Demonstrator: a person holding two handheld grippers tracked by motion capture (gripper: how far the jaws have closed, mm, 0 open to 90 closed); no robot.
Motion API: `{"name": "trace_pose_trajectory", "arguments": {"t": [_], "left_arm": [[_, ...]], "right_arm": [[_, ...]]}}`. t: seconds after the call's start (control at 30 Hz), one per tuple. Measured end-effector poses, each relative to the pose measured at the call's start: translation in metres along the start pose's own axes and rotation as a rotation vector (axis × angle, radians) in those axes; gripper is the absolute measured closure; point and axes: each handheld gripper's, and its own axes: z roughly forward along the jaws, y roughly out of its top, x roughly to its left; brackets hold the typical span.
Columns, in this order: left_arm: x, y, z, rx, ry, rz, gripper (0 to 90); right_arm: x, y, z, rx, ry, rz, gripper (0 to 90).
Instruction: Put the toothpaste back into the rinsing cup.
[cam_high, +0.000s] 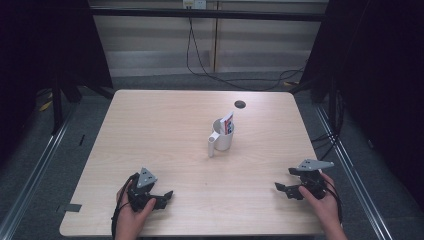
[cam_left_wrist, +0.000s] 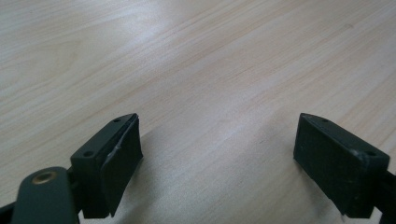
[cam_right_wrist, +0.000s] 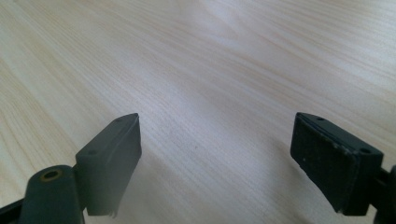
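Observation:
A white mug (cam_high: 222, 137) stands upright a little right of the table's middle, its handle toward the front left, with a small red, white and blue packet (cam_high: 228, 122) sticking up out of it. My left gripper (cam_high: 167, 196) rests near the front left edge, held by a hand, open with nothing between its jaws (cam_left_wrist: 217, 149). Near the front right edge, my right gripper (cam_high: 286, 188) is open too, over bare wood (cam_right_wrist: 217, 149). Both grippers are well apart from the mug.
The light wooden table (cam_high: 165, 130) has a dark round cable hole (cam_high: 240, 104) at the back, behind the mug. Black cables (cam_high: 220, 75) run over the floor beyond the far edge. Dark frame posts stand to either side.

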Motion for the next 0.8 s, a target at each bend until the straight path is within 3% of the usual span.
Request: {"name": "trace_pose_trajectory", "arguments": {"t": [0.3,0.8], "left_arm": [[0.0,0.0,0.0,0.0,0.0,0.0,14.8],[0.0,0.0,0.0,0.0,0.0,0.002,14.9]], "right_arm": [[0.001,-0.007,0.0,0.021,-0.012,-0.016,15.9],[0.001,-0.011,-0.001,0.011,-0.019,-0.025,15.9]]}}
